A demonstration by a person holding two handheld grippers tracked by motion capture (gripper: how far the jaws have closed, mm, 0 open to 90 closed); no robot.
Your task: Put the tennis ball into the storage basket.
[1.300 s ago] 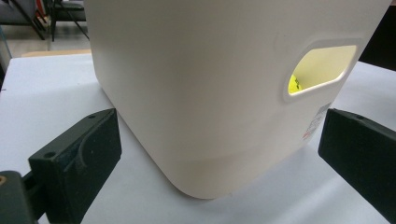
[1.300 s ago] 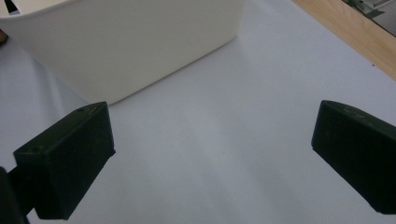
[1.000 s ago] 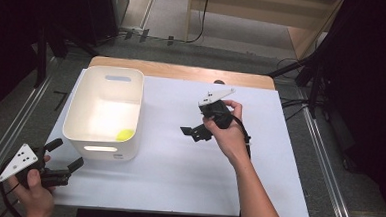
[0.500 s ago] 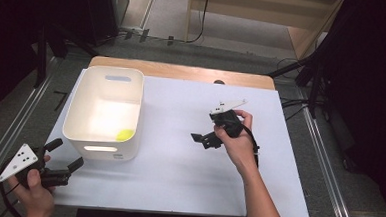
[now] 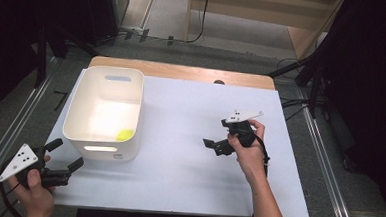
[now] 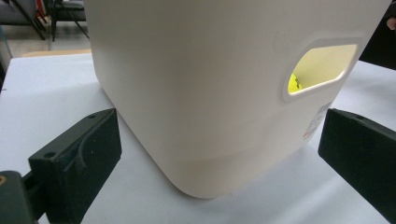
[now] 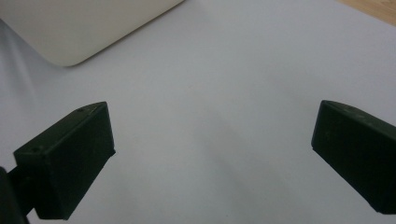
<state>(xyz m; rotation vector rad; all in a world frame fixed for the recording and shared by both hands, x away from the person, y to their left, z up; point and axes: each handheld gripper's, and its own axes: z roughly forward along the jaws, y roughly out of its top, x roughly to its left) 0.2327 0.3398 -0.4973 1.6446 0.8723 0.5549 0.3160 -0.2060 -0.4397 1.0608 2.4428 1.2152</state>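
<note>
1. Both black two-jaw grippers are gaping wide, gripping nothing.
2. Left gripper [image 5: 64,158] is facing the white rounded plastic bin [image 5: 78,111] just ahead.
3. Small yellow-green ball [image 5: 125,134] is lying inside it.
4. Right gripper [image 5: 214,144] is hovering over the white tabletop [image 5: 178,168], well apart.

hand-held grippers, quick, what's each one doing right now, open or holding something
Left hand-held gripper: open, holding nothing, jaws facing the white bin.
Right hand-held gripper: open, holding nothing, over the table.
</note>
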